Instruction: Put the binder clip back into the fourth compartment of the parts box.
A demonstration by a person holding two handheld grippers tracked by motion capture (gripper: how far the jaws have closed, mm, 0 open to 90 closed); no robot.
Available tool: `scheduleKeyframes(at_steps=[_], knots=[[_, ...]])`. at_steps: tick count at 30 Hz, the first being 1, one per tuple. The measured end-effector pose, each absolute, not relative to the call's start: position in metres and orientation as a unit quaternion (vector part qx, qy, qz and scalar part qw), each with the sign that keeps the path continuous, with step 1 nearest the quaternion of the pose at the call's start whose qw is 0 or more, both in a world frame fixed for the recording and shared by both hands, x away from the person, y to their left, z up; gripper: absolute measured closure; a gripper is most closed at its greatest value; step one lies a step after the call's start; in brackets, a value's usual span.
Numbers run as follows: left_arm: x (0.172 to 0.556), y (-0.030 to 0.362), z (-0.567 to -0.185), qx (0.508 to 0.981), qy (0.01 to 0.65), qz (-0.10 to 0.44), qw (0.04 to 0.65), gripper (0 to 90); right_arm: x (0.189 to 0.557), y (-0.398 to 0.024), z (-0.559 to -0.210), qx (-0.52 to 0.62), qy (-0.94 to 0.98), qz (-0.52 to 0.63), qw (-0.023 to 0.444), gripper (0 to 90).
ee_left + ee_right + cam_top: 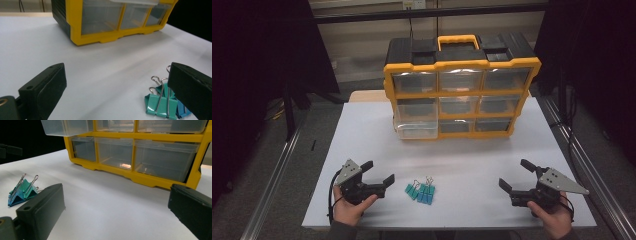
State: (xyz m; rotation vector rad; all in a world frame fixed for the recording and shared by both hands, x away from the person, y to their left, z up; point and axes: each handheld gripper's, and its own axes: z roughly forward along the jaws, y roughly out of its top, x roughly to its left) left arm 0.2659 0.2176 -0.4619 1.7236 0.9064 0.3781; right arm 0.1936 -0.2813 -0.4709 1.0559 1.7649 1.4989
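Both grippers, left & right, sat nearest w/ jaws apart, empty, either side of the binder clips. Clips lay bunched, touching, betw. them, well short of the yellow drawer organizer at back; its bottom-left drawer stuck out. Risk: grabbing one clip drags neighbours, since wire handles overlap.
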Motion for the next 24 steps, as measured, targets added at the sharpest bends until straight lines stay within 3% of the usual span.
scheduleKeyframes(at_steps=[9, 24], knots=[[0.267, 0.194, -0.465, 0.776, 0.365, 0.117, 0.501, 5.6, 0.193, -0.280, -0.471, 0.397, 0.663, 0.563, 0.292, 0.4], [0.258, 0.169, -0.472, 0.816, 0.343, 0.078, 0.458, 11.9, 0.193, -0.279, -0.470, 0.394, 0.664, 0.564, 0.293, 0.4]])
